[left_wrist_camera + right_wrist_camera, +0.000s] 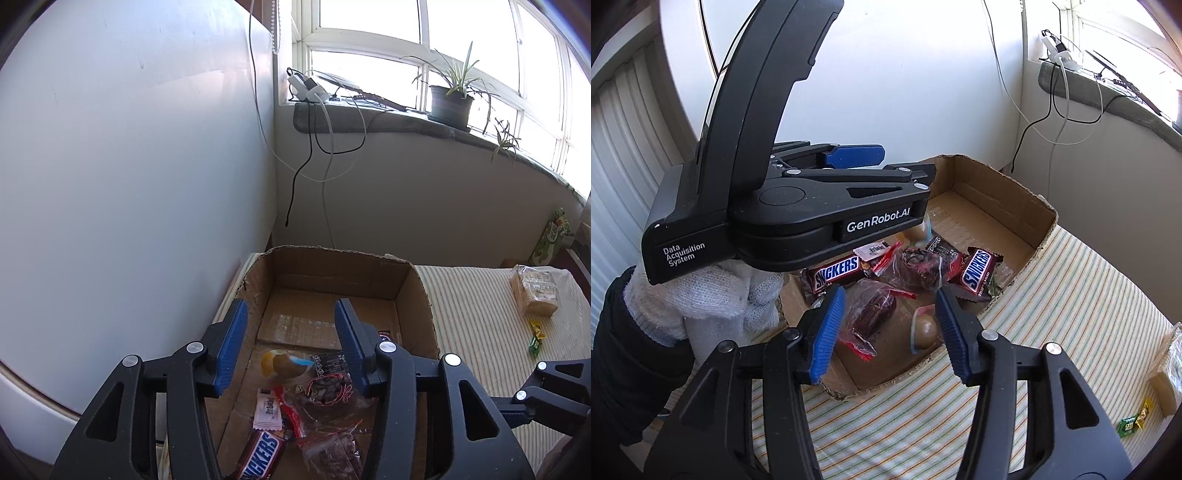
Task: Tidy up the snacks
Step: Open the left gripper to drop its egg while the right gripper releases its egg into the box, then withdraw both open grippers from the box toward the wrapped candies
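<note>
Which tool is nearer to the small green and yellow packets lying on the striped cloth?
Right. The right tool is at the box's near corner, on the packets' side. The left tool hangs over the box interior, farther away.

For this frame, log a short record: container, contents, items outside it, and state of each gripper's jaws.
container: open brown cardboard box on a striped cloth
contents: two brown Snickers bars, clear red-edged bags of dark snacks, a round brown wrapped sweet
outside: small green and yellow candy packets, a wrapped pale cracker pack, all on the cloth
left gripper: jaws open, empty, above the box
right gripper: jaws open, empty, at the box's near edge
</note>
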A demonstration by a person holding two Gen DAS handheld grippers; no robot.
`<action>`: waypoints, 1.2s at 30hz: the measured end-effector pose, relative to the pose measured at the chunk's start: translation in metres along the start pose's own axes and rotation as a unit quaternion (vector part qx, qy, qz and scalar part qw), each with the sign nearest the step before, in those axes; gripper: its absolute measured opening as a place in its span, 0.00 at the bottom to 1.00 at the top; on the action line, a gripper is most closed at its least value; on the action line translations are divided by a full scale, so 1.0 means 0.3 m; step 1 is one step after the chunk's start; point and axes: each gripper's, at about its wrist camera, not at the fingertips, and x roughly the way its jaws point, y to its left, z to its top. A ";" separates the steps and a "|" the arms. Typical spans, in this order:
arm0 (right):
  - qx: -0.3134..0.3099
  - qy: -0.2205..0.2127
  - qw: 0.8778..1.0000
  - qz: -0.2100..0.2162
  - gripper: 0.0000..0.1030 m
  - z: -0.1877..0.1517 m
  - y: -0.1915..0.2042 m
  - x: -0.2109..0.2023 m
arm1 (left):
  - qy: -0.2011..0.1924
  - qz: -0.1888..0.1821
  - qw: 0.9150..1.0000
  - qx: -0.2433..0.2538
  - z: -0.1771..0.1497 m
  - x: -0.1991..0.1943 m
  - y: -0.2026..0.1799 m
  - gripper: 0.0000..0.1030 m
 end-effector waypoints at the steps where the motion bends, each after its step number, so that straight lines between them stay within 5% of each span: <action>1: 0.001 0.000 1.000 0.002 0.52 0.000 0.000 -0.004 | 0.000 0.001 1.000 -0.001 0.001 -0.003 0.002 0.49; 20: 0.005 -0.022 1.000 -0.005 0.52 -0.067 -0.046 -0.152 | -0.022 -0.001 1.000 0.005 0.018 -0.079 -0.057 0.52; 36: 0.068 -0.034 0.992 -0.102 0.52 -0.308 -0.341 -0.420 | -0.045 -0.073 0.995 0.043 0.005 -0.198 -0.327 0.52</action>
